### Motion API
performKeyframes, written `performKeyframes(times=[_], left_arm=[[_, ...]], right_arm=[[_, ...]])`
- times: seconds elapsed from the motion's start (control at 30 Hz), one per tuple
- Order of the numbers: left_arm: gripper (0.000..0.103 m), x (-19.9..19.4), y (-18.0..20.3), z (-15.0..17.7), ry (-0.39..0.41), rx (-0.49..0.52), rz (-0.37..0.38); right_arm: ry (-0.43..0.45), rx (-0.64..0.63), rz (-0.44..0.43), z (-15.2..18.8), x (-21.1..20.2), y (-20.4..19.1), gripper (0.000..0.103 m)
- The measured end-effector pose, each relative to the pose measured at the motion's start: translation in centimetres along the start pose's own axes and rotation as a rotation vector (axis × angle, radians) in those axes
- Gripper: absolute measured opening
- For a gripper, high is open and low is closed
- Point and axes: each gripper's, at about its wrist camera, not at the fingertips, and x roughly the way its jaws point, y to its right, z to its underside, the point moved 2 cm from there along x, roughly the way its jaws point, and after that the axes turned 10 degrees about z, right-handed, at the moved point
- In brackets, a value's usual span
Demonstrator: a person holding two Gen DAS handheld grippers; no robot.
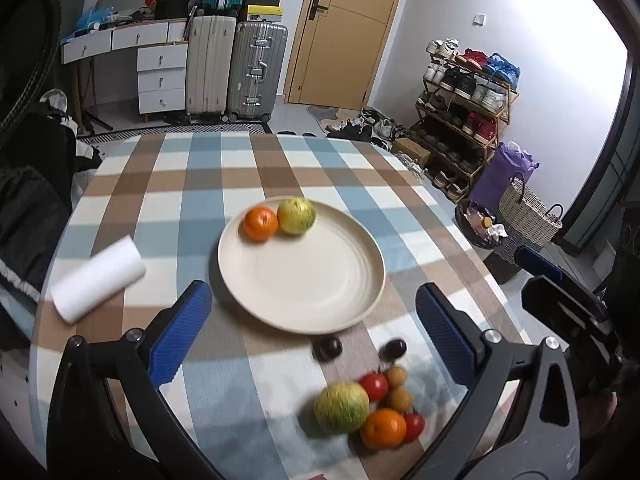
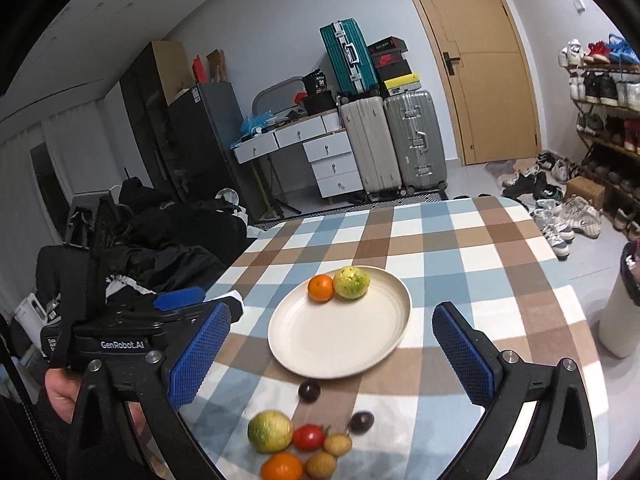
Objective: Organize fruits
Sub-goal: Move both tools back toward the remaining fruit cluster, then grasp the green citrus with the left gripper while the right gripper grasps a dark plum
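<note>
Left gripper (image 1: 314, 328): jaws spread, empty. Right gripper (image 2: 332, 350): jaws spread, empty. Beyond both jaw pairs, the cream plate (image 1: 332, 280) on the desk (image 1: 200, 184) holds an orange (image 1: 260, 223) touching a green-yellow citrus (image 1: 296, 216). The loose fruit cluster (image 1: 368, 408) lies below the jaws.

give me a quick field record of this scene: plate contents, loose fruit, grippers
plate: cream, holds orange touching green-yellow citrus at far rim
loose fruit: second citrus, second orange, two tomatoes, two small tan fruits, two dark round fruits, all on checked tablecloth near the plate
left gripper: open, empty
right gripper: open, empty
other: white roll lying on its side
</note>
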Motion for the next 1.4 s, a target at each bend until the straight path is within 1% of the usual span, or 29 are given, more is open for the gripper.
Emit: performKeyframes(times=[0.2,0.4,0.57,0.7,0.87,1.0,1.1,1.23,1.3,1.37,1.4], left_arm=[[0.102,-0.4,0.3,3.3,-0.046,-0.008,0.011],[0.102,1.1,-0.2,6.4,-0.118,-0.036,0.021],[0.102,2.9,-0.9,7.8,-0.168,-0.053,0.039],[0.102,4.5,-1.5,8.5,-0.205,-0.074,0.071],[0.102,5.3,-2.1,8.8,-0.217,-0.098,0.109],[0.101,5.8,-2.7,8.9,-0.220,-0.129,0.172],[0.091,6.1,-3.0,8.9,-0.220,-0.146,0.209],[0.076,6.8,-3.6,9.2,-0.244,-0.176,0.258],[0.074,7.1,-3.9,9.3,-0.243,-0.195,0.293],[0.070,7.3,-4.2,9.2,-0.239,-0.205,0.313],[0.063,7.3,-4.4,9.3,-0.237,-0.211,0.322]], right_arm=[[-0.003,-0.029,0.020,2.4,-1.7,-0.5,0.103],[-0.029,-0.023,0.038,4.8,-1.9,-0.6,0.103],[-0.065,-0.019,0.050,6.6,-1.4,-0.3,0.103],[-0.091,0.004,0.051,7.7,-0.7,0.3,0.103],[-0.118,0.021,0.061,8.5,0.1,1.1,0.103],[-0.138,0.025,0.066,8.9,0.8,1.4,0.103],[-0.147,0.030,0.069,8.9,1.2,1.5,0.103],[-0.157,0.034,0.072,8.8,1.6,1.6,0.103],[-0.164,0.034,0.073,8.9,1.8,1.6,0.103],[-0.170,0.032,0.073,8.9,2.0,1.5,0.103],[-0.172,0.031,0.074,8.9,2.1,1.5,0.103]])
